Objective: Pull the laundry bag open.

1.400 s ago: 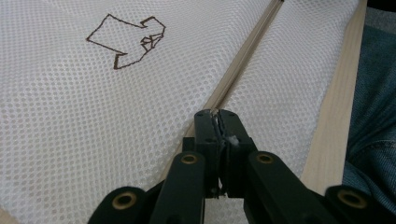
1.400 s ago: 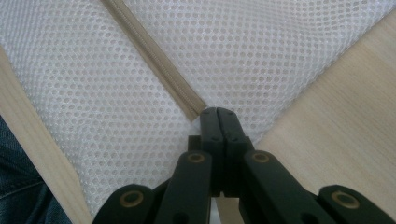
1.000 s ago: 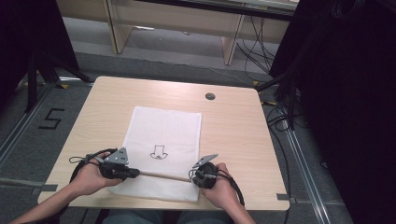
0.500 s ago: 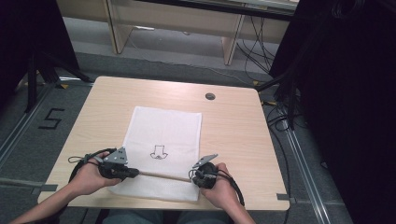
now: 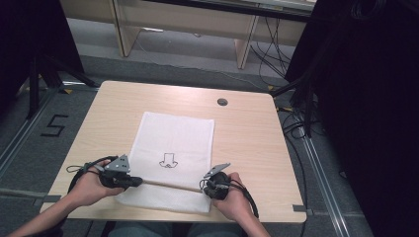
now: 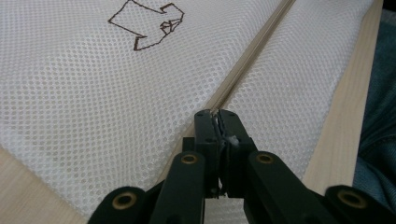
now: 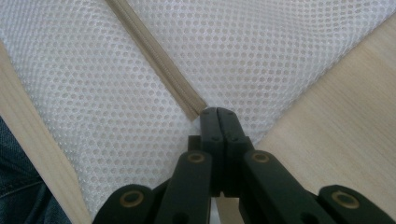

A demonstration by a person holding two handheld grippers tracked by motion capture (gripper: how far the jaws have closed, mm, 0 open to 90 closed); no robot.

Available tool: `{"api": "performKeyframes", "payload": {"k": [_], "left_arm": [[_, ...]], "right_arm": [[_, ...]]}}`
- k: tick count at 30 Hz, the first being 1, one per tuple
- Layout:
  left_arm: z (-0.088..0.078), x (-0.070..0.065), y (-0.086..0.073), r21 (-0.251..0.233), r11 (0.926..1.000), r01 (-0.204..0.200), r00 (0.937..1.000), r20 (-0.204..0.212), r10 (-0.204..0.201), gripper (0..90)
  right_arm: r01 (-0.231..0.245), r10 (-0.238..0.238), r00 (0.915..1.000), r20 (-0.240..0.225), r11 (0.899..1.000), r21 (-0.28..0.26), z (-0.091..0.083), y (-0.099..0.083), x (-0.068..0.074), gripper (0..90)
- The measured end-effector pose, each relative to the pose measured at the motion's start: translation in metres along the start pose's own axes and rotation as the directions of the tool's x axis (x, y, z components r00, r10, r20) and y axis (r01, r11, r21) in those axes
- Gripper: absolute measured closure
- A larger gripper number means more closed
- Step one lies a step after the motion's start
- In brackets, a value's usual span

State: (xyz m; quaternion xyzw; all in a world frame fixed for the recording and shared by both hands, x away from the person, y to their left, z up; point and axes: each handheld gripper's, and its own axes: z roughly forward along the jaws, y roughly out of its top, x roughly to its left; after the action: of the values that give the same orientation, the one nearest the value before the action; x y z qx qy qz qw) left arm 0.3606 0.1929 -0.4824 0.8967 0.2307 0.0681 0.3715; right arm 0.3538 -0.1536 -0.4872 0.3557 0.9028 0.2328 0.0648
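Each claw is black, with round brass-coloured rivets on its arms. The left claw (image 5: 140, 182) and right claw (image 5: 203, 187) each carry a grey three-cornered plate and trail a thin black cable. The person wears blue jeans (image 6: 376, 135).

Can't tell what the brown print (image 5: 168, 160) on the mesh bag (image 5: 175, 143) is; bag's near-edge corners sit under both hands.

Left gripper (image 5: 140, 181) clamped, right gripper (image 5: 203, 186) clamped (facing inward)
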Motion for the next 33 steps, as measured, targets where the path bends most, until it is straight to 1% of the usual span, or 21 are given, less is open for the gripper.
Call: {"api": "performKeyframes", "payload": {"k": [1, 2, 3, 9, 10, 13, 14, 15, 16, 17, 18, 20, 21, 23, 26, 28, 29, 30, 31, 32, 33], "left_arm": [[-0.001, 0.001, 0.0, 0.007, 1.0, -0.007, 1.0, 0.0, 0.007, 87.2], [0.0, 0.0, 0.0, -0.008, 0.9999, 0.007, 1.0, 0.004, -0.007, 87.2], [0.0, -0.001, -0.001, -0.007, 0.9995, 0.031, 0.9995, 0.004, -0.031, 87.2], [0.0, -0.001, -0.001, -0.011, 0.9993, 0.035, 0.9994, 0.005, -0.035, 87.2], [-0.002, 0.001, -0.001, 0.015, 0.9999, 0.008, 0.9999, -0.012, -0.007, 87.2], [-0.004, 0.003, -0.005, 0.001, 0.9994, 0.033, 0.9994, -0.013, -0.033, 87.2], [-0.006, 0.005, -0.006, 0.016, 0.9996, 0.024, 0.9995, -0.02, -0.024, 87.2], [-0.006, 0.004, -0.008, 0.0, 0.999, 0.044, 0.999, -0.014, -0.044, 87.2], [-0.006, 0.005, -0.008, 0.008, 0.9992, 0.04, 0.9989, -0.022, -0.04, 87.2], [-0.007, 0.006, -0.009, 0.009, 0.9993, 0.037, 0.9992, -0.016, -0.036, 87.2], [-0.007, 0.004, -0.009, 0.0, 0.9989, 0.047, 0.9988, -0.016, -0.047, 87.2], [-0.006, 0.005, -0.009, 0.006, 0.9993, 0.038, 0.9991, -0.02, -0.038, 87.2], [-0.007, 0.005, -0.009, 0.007, 0.9993, 0.038, 0.9991, -0.022, -0.038, 87.2], [-0.006, 0.004, -0.009, -0.004, 0.9986, 0.053, 0.9985, -0.012, -0.053, 87.2], [-0.007, 0.004, -0.009, -0.002, 0.9986, 0.054, 0.9985, -0.012, -0.054, 87.2], [-0.009, 0.006, -0.009, 0.024, 0.9996, 0.013, 0.9996, -0.025, -0.013, 87.2], [-0.008, 0.005, -0.01, 0.012, 0.9988, 0.047, 0.9984, -0.031, -0.047, 87.2], [-0.009, 0.006, -0.011, 0.009, 0.9987, 0.051, 0.9984, -0.026, -0.05, 87.2], [-0.011, 0.008, -0.012, 0.02, 0.9987, 0.046, 0.9986, -0.026, -0.046, 87.2], [-0.012, 0.007, -0.014, 0.009, 0.998, 0.063, 0.9976, -0.031, -0.063, 87.2], [-0.012, 0.008, -0.015, 0.001, 0.9978, 0.066, 0.9974, -0.029, -0.066, 87.2]], "right_arm": [[0.0, 0.0, 1.0, 0.0, 1.0, 0.0, 0.0, 0.0, 0.0, 90.0], [-0.001, 0.001, 1.0, 0.0, 1.0, -0.002, 0.0, 0.0, 0.0, 90.0], [0.0, 0.0, 1.0, -0.001, 1.0, -0.001, 0.0, 0.0, 0.0, 90.0], [0.006, -0.006, 1.0, -0.003, 1.0, -0.003, 0.0, 0.0, -0.001, 90.0], [0.0, 0.0, 1.0, -0.002, 1.0, -0.002, 0.0, 0.0, 0.0, 90.0], [0.008, -0.008, 1.0, -0.004, 1.0, -0.004, 0.0, 0.0, -0.001, 90.0], [0.001, -0.001, 1.0, -0.001, 1.0, -0.002, 0.0, 0.0, 0.0, 90.0], [0.001, -0.001, 1.0, -0.002, 1.0, 0.0, 0.0, 0.0, 0.0, 90.0], [0.0, 0.0, 1.0, -0.002, 1.0, 0.0, 0.0, 0.0, 0.0, 90.0], [0.001, -0.001, 1.0, -0.003, 1.0, -0.001, 0.0, 0.0, 0.0, 90.0], [0.001, -0.001, 1.0, -0.002, 1.0, 0.0, 0.0, 0.0, 0.0, 90.0], [0.01, -0.01, 0.9999, 0.002, 1.0, -0.004, 0.0, 0.0, -0.001, 90.0], [-0.002, 0.002, 1.0, -0.002, 1.0, 0.002, 0.0, 0.0, 0.0, 90.0], [0.001, -0.001, 1.0, -0.001, 1.0, 0.0, 0.0, 0.0, 0.0, 90.0], [0.0, 0.0, 1.0, -0.002, 1.0, 0.0, 0.0, 0.0, 0.0, 90.0], [0.001, -0.001, 1.0, -0.001, 1.0, -0.002, 0.0, 0.0, 0.0, 90.0], [0.001, -0.001, 1.0, -0.001, 1.0, 0.0, 0.0, 0.0, 0.0, 90.0], [0.0, 0.0, 1.0, 0.0, 1.0, 0.0, 0.0, 0.0, 0.0, 90.0], [0.0, 0.0, 1.0, -0.001, 1.0, 0.0, 0.0, 0.0, 0.0, 90.0], [0.001, -0.001, 1.0, -0.001, 1.0, -0.002, 0.0, 0.0, 0.0, 90.0], [0.001, -0.001, 1.0, -0.003, 1.0, 0.0, 0.0, 0.0, 0.0, 90.0]]}}
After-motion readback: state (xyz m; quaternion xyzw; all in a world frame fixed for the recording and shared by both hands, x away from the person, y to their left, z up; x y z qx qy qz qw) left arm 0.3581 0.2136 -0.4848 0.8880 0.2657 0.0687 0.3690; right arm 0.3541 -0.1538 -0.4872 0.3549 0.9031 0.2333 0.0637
